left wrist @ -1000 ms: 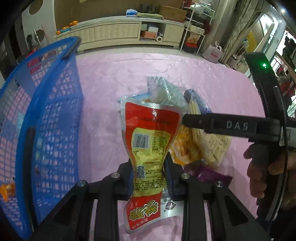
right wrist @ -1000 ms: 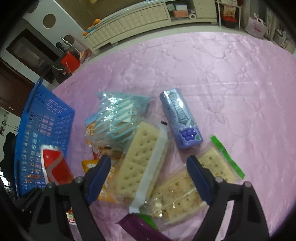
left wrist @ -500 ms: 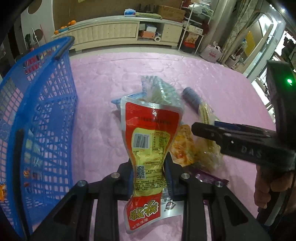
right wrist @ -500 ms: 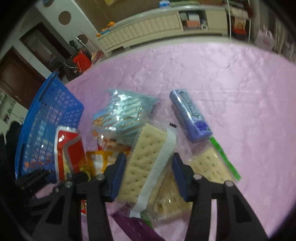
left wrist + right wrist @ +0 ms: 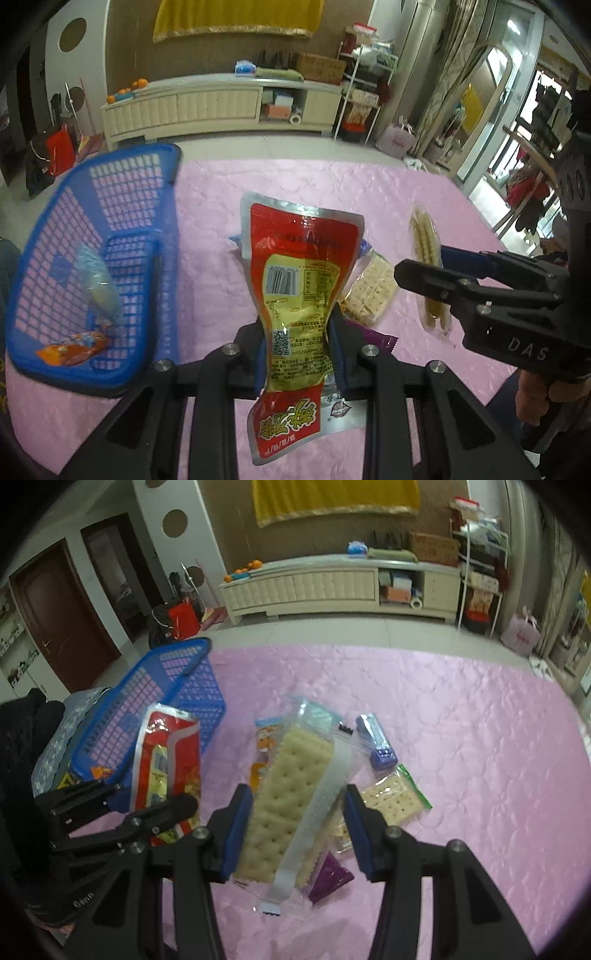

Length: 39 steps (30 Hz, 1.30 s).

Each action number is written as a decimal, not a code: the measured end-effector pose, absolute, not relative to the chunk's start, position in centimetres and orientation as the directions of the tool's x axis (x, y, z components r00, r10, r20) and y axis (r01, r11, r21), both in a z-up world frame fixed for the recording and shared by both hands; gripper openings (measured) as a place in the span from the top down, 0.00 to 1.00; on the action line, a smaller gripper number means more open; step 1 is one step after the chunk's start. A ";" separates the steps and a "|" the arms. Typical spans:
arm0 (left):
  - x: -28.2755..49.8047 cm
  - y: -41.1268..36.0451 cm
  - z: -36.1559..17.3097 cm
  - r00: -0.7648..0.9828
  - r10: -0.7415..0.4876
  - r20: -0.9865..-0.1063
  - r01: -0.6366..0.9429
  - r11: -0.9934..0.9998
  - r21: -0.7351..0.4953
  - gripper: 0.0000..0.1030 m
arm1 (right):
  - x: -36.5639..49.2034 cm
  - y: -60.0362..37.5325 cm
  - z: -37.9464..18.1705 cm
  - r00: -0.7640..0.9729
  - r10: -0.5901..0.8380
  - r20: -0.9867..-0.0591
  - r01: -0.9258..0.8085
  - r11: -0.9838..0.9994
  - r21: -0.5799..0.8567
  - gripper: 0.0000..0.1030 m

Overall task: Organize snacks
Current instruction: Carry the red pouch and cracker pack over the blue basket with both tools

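**Both tongs loaded, basket off to the side**

The left gripper (image 5: 299, 354) is pinched narrow on a red and yellow foil snack pouch (image 5: 301, 280), held upright above the pink quilted tablecloth (image 5: 461, 716). The right gripper (image 5: 295, 812) has just been closing and now clamps a clear-wrapped sleeve of pale square crackers (image 5: 286, 801), lifted over the pile.

The blue plastic mesh basket (image 5: 110, 236) sits at the cloth's left edge, just beside the pouch. I count two packets in it: an orange one (image 5: 72, 341) and a blurry pale one (image 5: 98, 284).

Still on the cloth mid-table: one green-edged cracker bag (image 5: 395, 797), one purple-blue tube pack (image 5: 376, 742), one dark purple wrapper (image 5: 330, 875), one orange packet (image 5: 262, 757), and one teal-striped bag (image 5: 314, 712), all huddled together.
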State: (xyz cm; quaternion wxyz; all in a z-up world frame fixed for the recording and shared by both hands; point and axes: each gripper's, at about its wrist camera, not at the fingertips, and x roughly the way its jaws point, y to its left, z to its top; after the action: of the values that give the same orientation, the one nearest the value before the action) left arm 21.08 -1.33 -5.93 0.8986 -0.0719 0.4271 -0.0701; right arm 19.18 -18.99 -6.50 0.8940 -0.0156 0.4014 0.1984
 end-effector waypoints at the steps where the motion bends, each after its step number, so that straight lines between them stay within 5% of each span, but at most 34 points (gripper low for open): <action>1: 20.6 -0.8 -5.4 0.632 -0.186 -0.752 0.063 0.980 -0.189 0.75 | 18.6 -18.9 -6.1 0.606 0.344 -0.718 -0.371 0.920 0.127 0.47; 39: 15.5 13.2 0.3 0.721 -0.056 -0.691 -0.060 0.988 -0.142 0.76 | 17.1 -2.8 -1.7 0.611 0.447 -0.653 -0.582 0.813 0.012 0.47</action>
State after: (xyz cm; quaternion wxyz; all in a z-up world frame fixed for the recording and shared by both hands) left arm 15.54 13.16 0.33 0.9244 -0.0774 0.3734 0.0011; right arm 17.14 -2.84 -1.67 0.8919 -0.1013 0.3334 0.2884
